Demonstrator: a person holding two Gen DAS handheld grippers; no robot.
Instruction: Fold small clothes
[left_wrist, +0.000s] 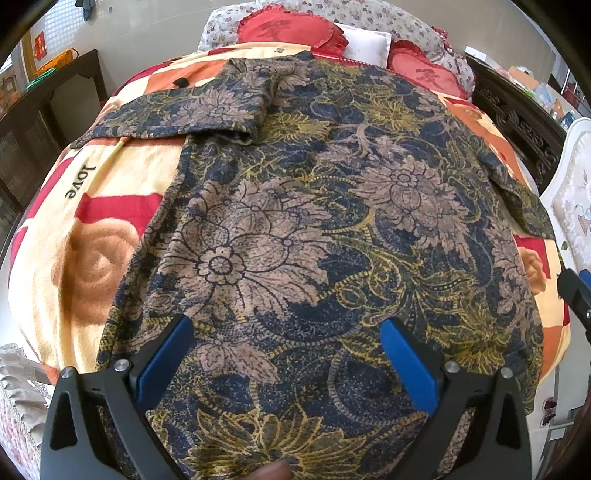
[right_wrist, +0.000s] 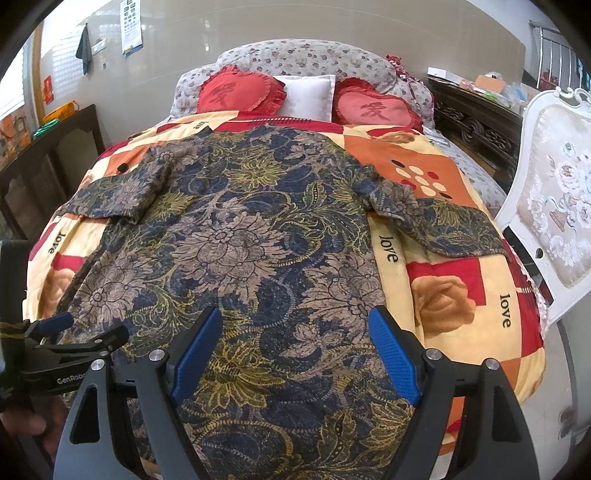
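Observation:
A dark blue, tan and yellow floral shirt (left_wrist: 295, 229) (right_wrist: 236, 251) lies spread flat on the bed, back up, collar toward the pillows. Its left sleeve (right_wrist: 114, 192) is folded in over the body; its right sleeve (right_wrist: 443, 225) lies stretched out over the blanket. My left gripper (left_wrist: 286, 328) hovers open above the shirt's lower part, nothing between its blue pads (left_wrist: 166, 365). My right gripper (right_wrist: 295, 321) is open too, over the hem area. The left gripper (right_wrist: 74, 332) also shows at the left edge of the right wrist view.
The shirt rests on a yellow, red and orange "love" blanket (right_wrist: 443, 295). Two red heart cushions (right_wrist: 240, 92) and a white pillow (right_wrist: 306, 96) sit at the head. A white upholstered chair (right_wrist: 554, 192) stands right of the bed, dark wooden furniture (right_wrist: 48, 158) left.

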